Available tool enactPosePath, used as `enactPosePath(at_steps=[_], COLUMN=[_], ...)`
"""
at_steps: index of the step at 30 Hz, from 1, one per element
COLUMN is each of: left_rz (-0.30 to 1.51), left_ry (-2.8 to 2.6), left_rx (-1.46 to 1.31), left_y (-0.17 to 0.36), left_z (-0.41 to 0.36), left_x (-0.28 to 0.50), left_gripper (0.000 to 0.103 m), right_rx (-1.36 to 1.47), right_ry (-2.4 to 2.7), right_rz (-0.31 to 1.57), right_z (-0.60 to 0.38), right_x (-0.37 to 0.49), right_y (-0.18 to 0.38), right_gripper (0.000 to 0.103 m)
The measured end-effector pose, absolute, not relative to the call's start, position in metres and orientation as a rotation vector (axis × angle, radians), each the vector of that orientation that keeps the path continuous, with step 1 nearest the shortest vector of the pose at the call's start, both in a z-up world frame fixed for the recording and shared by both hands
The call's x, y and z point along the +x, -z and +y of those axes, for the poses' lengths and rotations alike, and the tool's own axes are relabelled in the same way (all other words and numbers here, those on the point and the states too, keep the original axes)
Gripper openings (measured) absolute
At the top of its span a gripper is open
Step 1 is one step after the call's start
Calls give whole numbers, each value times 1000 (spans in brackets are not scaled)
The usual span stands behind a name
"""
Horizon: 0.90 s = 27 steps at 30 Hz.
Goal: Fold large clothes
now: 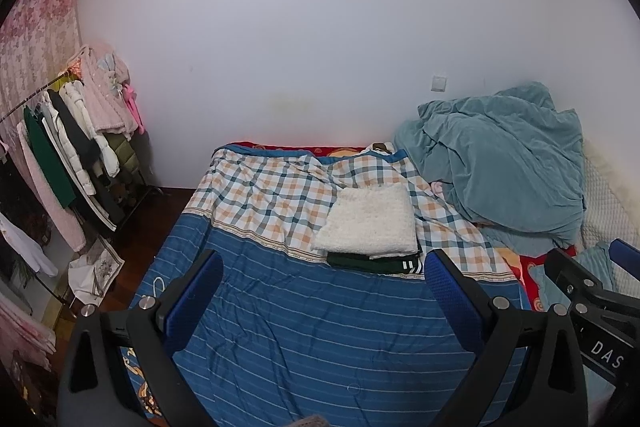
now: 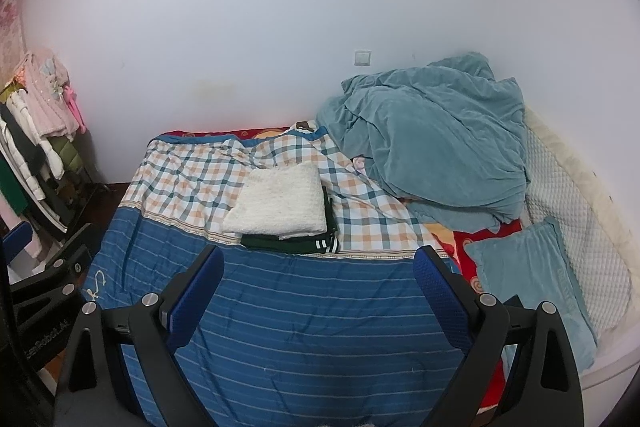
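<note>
On the bed, a white fluffy garment (image 1: 370, 221) lies folded on top of a dark green garment (image 1: 374, 263) with white stripes at its cuff; the pair sits where the checked part of the quilt (image 1: 264, 187) meets the blue striped part (image 1: 304, 327). Both grippers hover above the near blue stretch, apart from the stack. The left gripper (image 1: 323, 291) has its blue-padded fingers spread wide with nothing between them, and the right gripper (image 2: 319, 285) is likewise spread and holds nothing.

Behind and to the right of the stack, a rumpled teal blanket (image 2: 436, 147) is heaped against the wall, its lower edge near the stack but not touching it. A teal pillow (image 2: 528, 279) lies just right of the right gripper, on a red patterned sheet (image 2: 476, 239), with a white quilted headboard (image 2: 576, 211) beyond. On the left, a clothes rack (image 1: 68, 147) crowded with hanging coats stands on the dark floor, well apart from the bed's left edge. A white hanger hook (image 2: 96, 287) rests on the blue fabric near that edge. A wall switch (image 1: 439, 83) sits above the blanket. The blue striped area in front of the stack lies flat between the grippers.
</note>
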State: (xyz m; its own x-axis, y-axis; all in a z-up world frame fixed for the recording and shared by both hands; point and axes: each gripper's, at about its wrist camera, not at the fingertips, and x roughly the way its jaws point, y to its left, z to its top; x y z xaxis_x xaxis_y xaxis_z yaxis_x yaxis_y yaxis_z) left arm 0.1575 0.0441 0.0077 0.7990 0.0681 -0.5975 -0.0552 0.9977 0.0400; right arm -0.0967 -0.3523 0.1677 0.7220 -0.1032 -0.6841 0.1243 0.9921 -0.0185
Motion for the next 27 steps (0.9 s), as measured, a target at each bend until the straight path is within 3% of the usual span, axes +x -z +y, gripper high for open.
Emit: enactPosePath(at_steps=[27], left_rz=[628], left_ry=[-79], left_rx=[18], left_y=[-12], left_z=[52], left_x=[148], left_gripper=[103], right_rx=[36], right_ry=[140], right_rz=[738], right_z=[-359], right_x=[-113], right_y=[-167], right_gripper=[98])
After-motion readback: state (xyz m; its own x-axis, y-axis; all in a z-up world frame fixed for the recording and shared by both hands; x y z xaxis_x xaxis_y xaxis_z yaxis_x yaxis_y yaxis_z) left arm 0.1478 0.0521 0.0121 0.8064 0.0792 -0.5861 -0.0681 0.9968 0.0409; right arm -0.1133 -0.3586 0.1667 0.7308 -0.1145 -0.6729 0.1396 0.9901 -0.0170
